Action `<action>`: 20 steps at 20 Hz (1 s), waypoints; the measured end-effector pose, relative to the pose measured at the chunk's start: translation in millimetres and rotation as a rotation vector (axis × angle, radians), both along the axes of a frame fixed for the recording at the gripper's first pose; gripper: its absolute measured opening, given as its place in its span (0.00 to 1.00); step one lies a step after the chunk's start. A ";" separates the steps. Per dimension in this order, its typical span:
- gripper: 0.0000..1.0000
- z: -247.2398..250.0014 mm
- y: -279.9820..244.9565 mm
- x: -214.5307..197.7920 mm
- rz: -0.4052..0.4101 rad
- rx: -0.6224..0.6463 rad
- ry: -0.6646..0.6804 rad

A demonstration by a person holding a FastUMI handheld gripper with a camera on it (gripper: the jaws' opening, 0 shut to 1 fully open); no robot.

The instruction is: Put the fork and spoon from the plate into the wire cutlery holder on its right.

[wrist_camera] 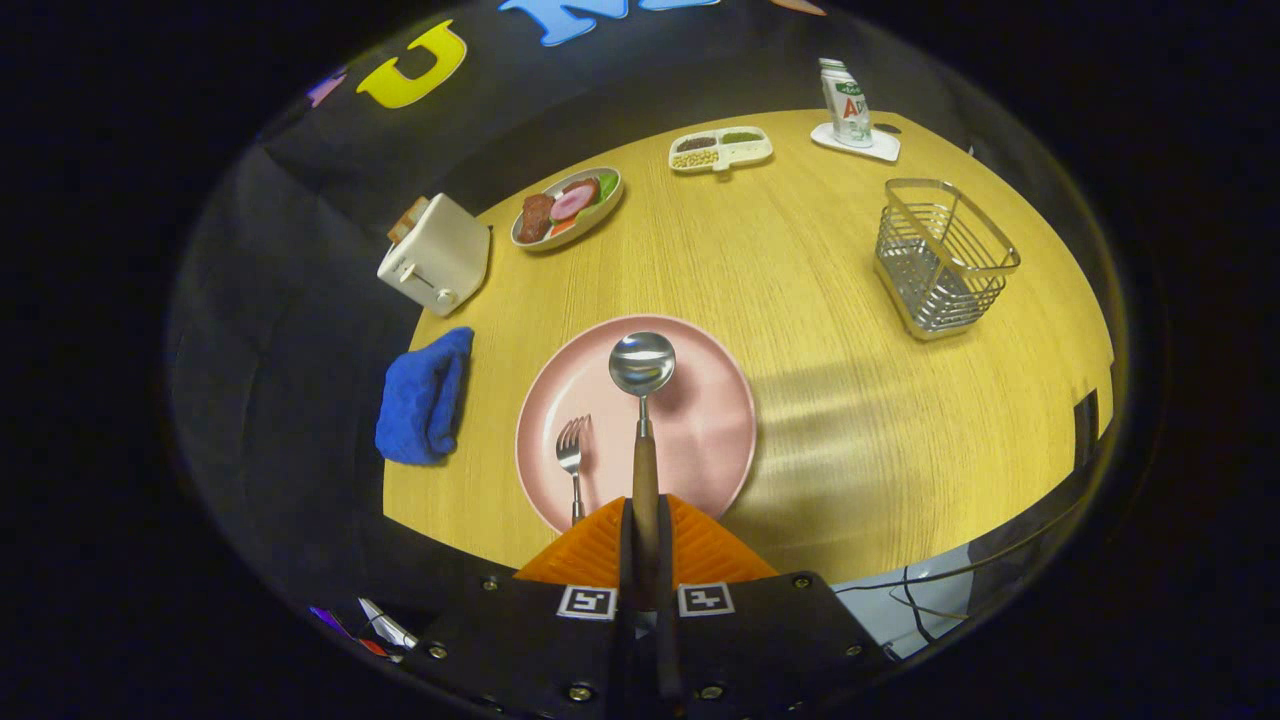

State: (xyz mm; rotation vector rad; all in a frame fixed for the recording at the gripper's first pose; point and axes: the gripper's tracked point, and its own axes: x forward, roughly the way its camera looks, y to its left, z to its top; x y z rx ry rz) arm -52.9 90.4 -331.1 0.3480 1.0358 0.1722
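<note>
Wooden table (800, 300), hand-held gripper (645, 540) clamping spoon (642, 400), toaster (435, 255)

Staged dining setup in a recording booth: wooden table (800, 300) with toaster (435, 255), food plate (567, 207), black cloth wall (300, 200) behind.

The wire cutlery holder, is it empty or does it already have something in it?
Empty. The wire cutlery holder stands upright with nothing inside; the fork lies on the plate, and the spoon is in the shut jaws.
</note>
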 end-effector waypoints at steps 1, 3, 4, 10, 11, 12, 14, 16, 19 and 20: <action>0.08 7.6 -8.8 6.0 -0.028 0.007 -0.016; 0.08 22.5 -33.3 17.6 -0.084 0.007 -0.050; 0.08 29.6 -47.7 22.6 -0.111 0.001 -0.067; 0.08 55.6 -139.1 44.5 -0.247 -0.077 -0.135; 0.08 57.1 -151.4 45.4 -0.260 -0.092 -0.138; 0.08 58.9 -162.1 45.5 -0.269 -0.107 -0.138; 0.08 56.8 -177.4 45.2 -0.276 -0.133 -0.125; 0.08 53.4 -187.2 41.9 -0.278 -0.148 -0.101; 0.08 44.5 -194.3 38.5 -0.272 -0.163 -0.055; 0.08 42.0 -195.2 37.0 -0.267 -0.165 -0.040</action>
